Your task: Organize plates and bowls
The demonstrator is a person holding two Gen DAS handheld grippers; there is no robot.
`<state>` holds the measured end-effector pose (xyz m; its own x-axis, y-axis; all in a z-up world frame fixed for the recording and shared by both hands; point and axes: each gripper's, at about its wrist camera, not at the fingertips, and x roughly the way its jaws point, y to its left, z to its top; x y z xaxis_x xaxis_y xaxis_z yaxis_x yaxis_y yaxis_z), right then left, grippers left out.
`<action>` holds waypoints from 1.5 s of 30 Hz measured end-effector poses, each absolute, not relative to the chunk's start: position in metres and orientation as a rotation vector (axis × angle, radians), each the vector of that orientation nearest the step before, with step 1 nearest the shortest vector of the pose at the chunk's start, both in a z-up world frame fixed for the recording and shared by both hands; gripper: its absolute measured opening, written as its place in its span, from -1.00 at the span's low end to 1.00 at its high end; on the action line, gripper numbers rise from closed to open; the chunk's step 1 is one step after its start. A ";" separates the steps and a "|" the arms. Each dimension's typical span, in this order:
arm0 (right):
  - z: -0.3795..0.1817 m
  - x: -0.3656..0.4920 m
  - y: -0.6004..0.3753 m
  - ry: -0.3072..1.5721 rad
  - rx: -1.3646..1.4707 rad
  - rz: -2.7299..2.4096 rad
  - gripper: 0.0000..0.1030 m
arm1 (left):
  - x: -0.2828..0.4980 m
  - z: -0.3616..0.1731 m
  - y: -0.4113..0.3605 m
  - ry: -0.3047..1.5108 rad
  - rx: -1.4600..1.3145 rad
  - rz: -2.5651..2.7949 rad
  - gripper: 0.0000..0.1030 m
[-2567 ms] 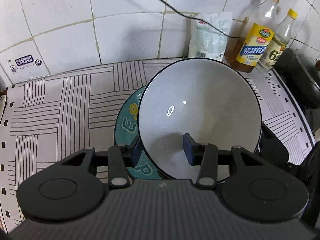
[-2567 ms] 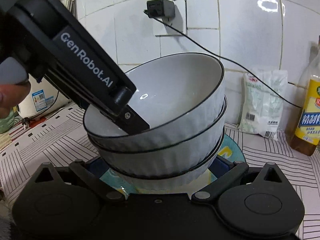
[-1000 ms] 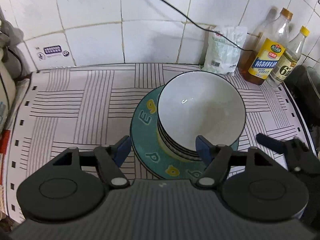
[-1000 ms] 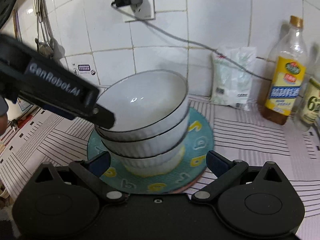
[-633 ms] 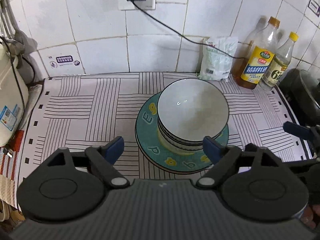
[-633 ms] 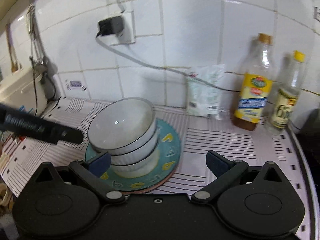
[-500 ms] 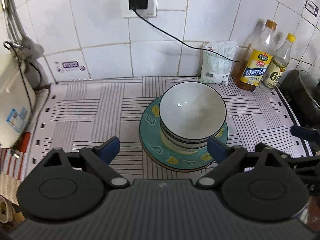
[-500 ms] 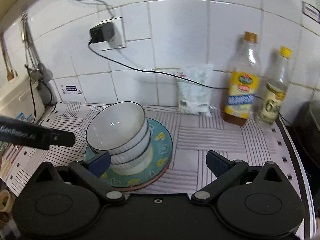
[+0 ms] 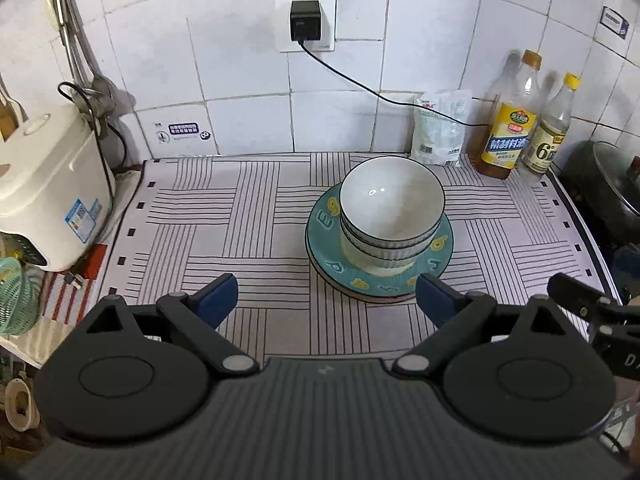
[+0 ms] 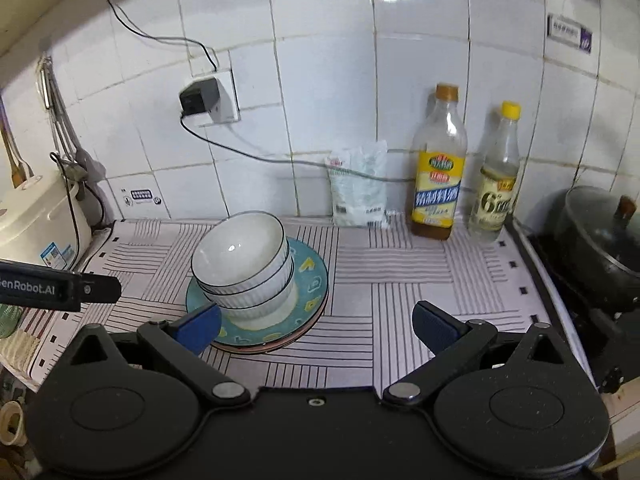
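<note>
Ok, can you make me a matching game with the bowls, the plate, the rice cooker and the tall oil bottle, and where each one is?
Things:
1. bowls
2. plate
3. rice cooker
4. oil bottle

Places:
A. far left of the counter
B. by the wall, right of the white bag
C. stacked on the plate
D. on the striped mat, under the bowls

Pairs: 1-C, 2-D, 3-A, 4-B

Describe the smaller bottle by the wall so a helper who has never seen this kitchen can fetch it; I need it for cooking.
Start at the striped mat on the counter and go to its back right corner by the tiled wall. Two bottles stand there side by side, next to a white bag. The smaller bottle is nearest the black pot; unlike the taller bottle, it has a yellow cap, clear liquid and a big 6 on its label.
</note>
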<state>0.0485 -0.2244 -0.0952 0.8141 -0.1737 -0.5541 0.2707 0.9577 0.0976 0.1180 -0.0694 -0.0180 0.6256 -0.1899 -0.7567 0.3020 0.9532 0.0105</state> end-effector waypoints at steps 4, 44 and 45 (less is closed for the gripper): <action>-0.084 0.031 -0.215 0.549 0.187 -0.237 1.00 | 0.101 -0.011 -0.065 0.830 0.151 -0.278 0.87; -0.075 -0.018 -0.181 0.581 0.152 -0.373 1.00 | 0.034 -0.003 -0.055 0.717 0.199 -0.218 0.87; -0.075 -0.018 -0.180 0.579 0.151 -0.371 1.00 | 0.034 -0.004 -0.055 0.721 0.196 -0.220 0.87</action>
<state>-0.0180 -0.1803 -0.0754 0.7732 -0.2991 -0.5592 0.3830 0.9230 0.0359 0.0339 -0.0548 -0.0037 0.7300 -0.1311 -0.6707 0.2651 0.9589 0.1012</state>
